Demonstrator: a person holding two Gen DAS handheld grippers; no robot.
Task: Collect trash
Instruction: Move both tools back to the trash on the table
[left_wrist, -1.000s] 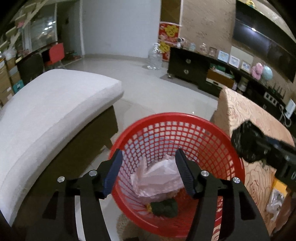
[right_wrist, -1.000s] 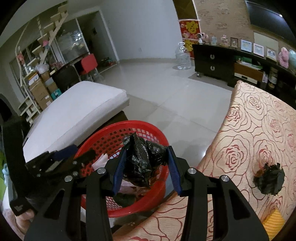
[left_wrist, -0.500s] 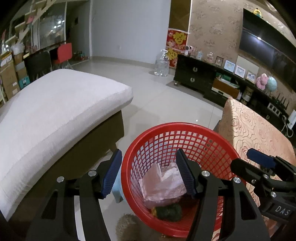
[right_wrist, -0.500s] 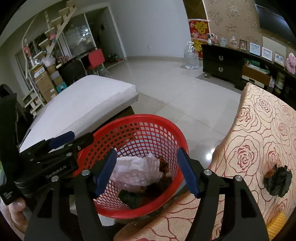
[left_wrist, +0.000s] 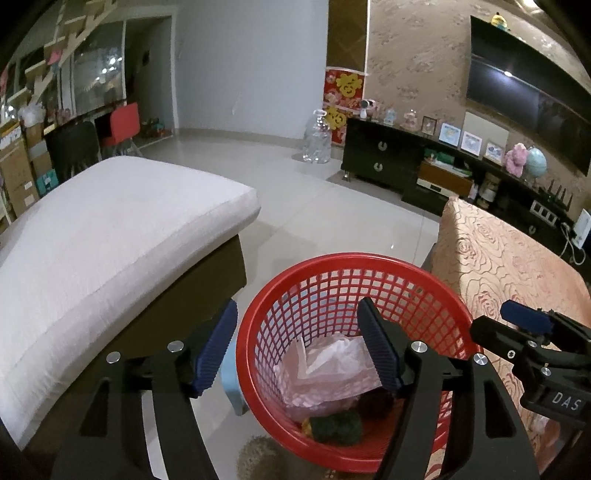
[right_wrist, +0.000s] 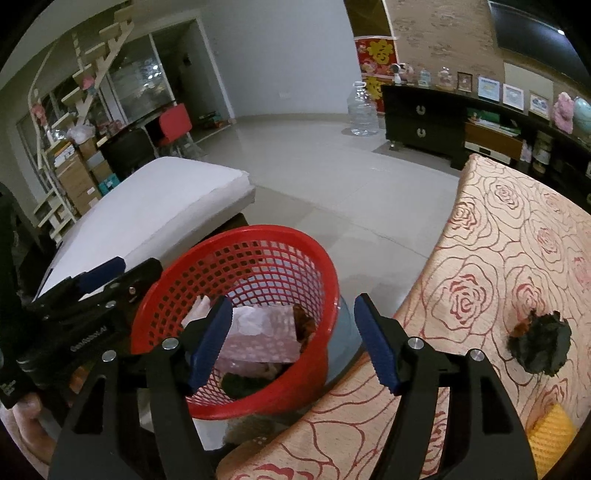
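A red mesh basket (left_wrist: 351, 258) stands on the floor between a bench and a table. It holds a pink plastic bag (left_wrist: 325, 369), a dark green lump (left_wrist: 336, 424) and a dark wad (left_wrist: 376, 402). My left gripper (left_wrist: 297, 349) hangs over the basket's left rim. Its jaws are opening and the pads touch nothing. My right gripper (right_wrist: 291, 339) is open above the basket (right_wrist: 258, 230), with nothing between its fingers. Its fingers (left_wrist: 524, 320) show at the right of the left wrist view. A black crumpled wad (right_wrist: 541, 347) lies on the table cloth.
A white cushioned bench (left_wrist: 110, 229) stands left of the basket. The table with a rose-patterned cloth (right_wrist: 517, 258) is on the right and carries a yellow item (right_wrist: 550, 432). A black cabinet (left_wrist: 388, 162) and a water jug (left_wrist: 317, 142) stand far off. A hand (right_wrist: 29, 417) holds the left gripper.
My right gripper opened and the black crumpled wad it held dropped into the basket. The left gripper's jaws widened a little and the basket shifted lower right in its view.
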